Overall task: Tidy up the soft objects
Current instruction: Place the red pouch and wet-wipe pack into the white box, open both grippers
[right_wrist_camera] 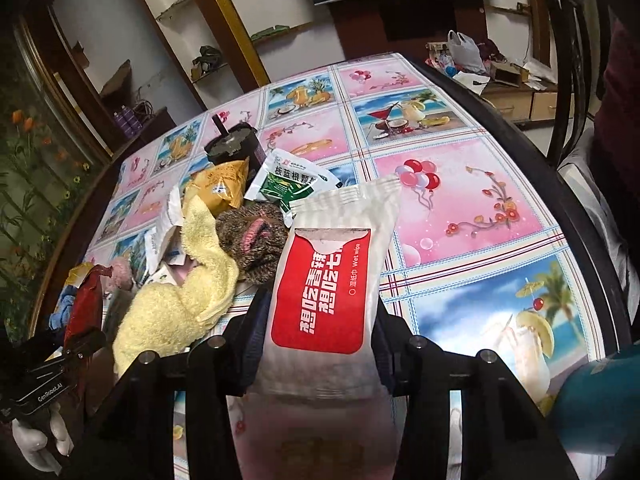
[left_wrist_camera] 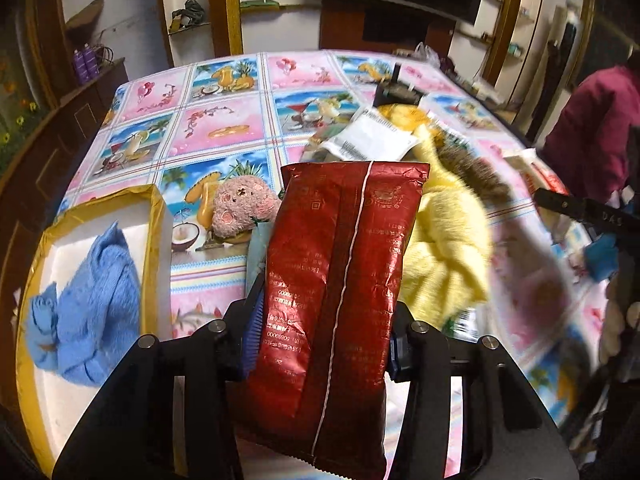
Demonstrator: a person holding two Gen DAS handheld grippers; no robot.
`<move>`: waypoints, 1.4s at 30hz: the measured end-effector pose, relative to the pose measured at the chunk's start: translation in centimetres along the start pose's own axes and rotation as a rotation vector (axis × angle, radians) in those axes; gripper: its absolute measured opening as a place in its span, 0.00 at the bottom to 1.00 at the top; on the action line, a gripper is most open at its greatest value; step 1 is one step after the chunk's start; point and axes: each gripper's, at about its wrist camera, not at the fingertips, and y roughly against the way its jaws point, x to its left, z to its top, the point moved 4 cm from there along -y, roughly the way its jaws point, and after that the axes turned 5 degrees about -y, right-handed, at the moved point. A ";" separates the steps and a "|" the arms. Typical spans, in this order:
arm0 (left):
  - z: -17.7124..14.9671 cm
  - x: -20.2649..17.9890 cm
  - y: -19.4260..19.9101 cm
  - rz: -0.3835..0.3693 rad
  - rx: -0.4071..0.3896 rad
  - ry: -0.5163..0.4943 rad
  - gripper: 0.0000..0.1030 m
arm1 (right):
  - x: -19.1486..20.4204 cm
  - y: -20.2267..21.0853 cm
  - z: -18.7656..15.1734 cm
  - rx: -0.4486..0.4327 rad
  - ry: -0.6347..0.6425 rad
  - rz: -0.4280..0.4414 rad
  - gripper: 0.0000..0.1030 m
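Observation:
My left gripper [left_wrist_camera: 324, 336] is shut on a red foil pack [left_wrist_camera: 340, 264], which stands upright between its blue pads above the table. In the right wrist view the same pack [right_wrist_camera: 86, 300] shows at the far left. My right gripper [right_wrist_camera: 320, 328] is shut on a white and red wet wipe pack [right_wrist_camera: 328, 280], held upright. Behind both packs lies a pile with a yellow towel [left_wrist_camera: 444, 240] [right_wrist_camera: 192, 292] and a brown furry toy [right_wrist_camera: 256, 236]. A pink plush [left_wrist_camera: 240, 212] lies left of the red pack. A blue towel [left_wrist_camera: 88, 300] sits in the white foam box [left_wrist_camera: 156, 216].
The patterned tablecloth [right_wrist_camera: 460, 208] covers a table with a dark rim [right_wrist_camera: 580, 220] at the right. A green sachet [right_wrist_camera: 288, 184], an orange packet [right_wrist_camera: 220, 180] and a dark cup [right_wrist_camera: 232, 146] sit behind the pile. A gloved hand [right_wrist_camera: 36, 440] is at the lower left.

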 end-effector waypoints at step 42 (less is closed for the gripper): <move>-9.3 23.3 2.7 -0.009 0.068 0.581 0.49 | 36.6 -7.8 -12.0 0.369 0.471 0.313 0.45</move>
